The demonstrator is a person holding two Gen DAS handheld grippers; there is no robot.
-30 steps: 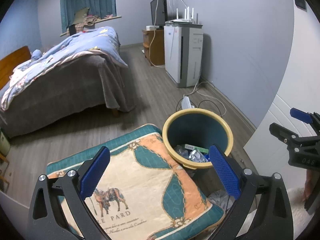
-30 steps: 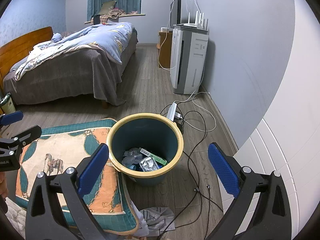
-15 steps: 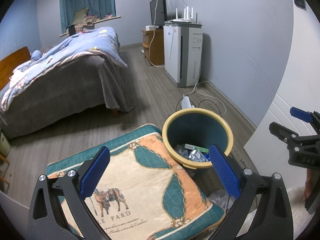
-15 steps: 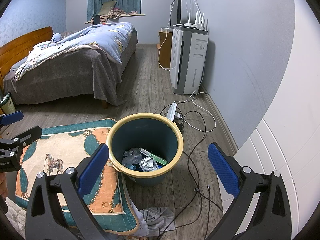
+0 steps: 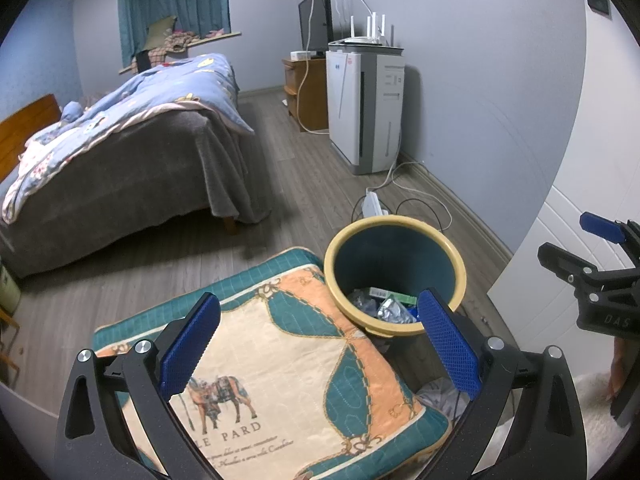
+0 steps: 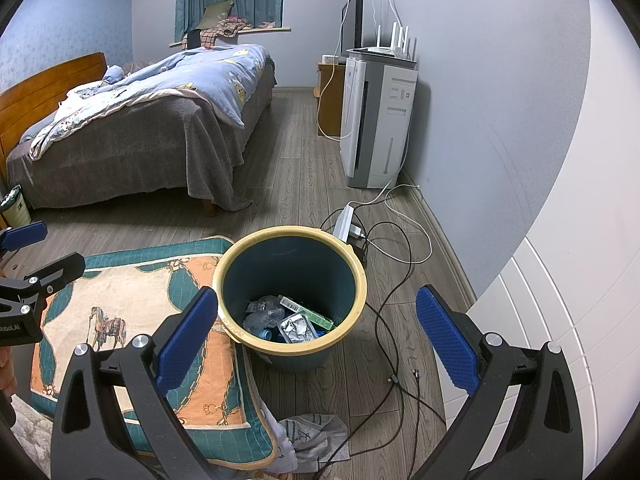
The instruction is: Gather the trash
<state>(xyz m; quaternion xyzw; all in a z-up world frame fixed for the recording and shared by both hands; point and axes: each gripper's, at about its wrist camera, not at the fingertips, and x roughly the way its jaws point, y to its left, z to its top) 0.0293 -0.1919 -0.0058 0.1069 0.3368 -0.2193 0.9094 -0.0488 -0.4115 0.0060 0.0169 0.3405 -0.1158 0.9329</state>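
Left wrist view: the left gripper stands with its blue-padded jaws spread wide and nothing between them, poised above the patterned teal-and-orange quilted cushion and beside the round teal waste bin with a yellow rim; crumpled foil and plastic trash lies at the bottom of the bin. Compared with the frames of the preceding second, nothing has shifted: gripper, cushion and bin hold the same positions, so the moment reads as a pause and not a step in progress. The right gripper shows at the right edge, jaws apart and empty. Right wrist view: the right gripper is likewise wide open and empty, framing the bin from above, unchanged over the same interval. The trash, including a silver foil wrapper and a green-and-white carton, rests inside the bin. A crumpled grey-white wrapper or cloth lies on the wooden floor in front of the bin, by the cushion's corner and the black cables; whether it is litter cannot be told. Judged from this stillness, either collection is nearly complete or that floor item is the next candidate.
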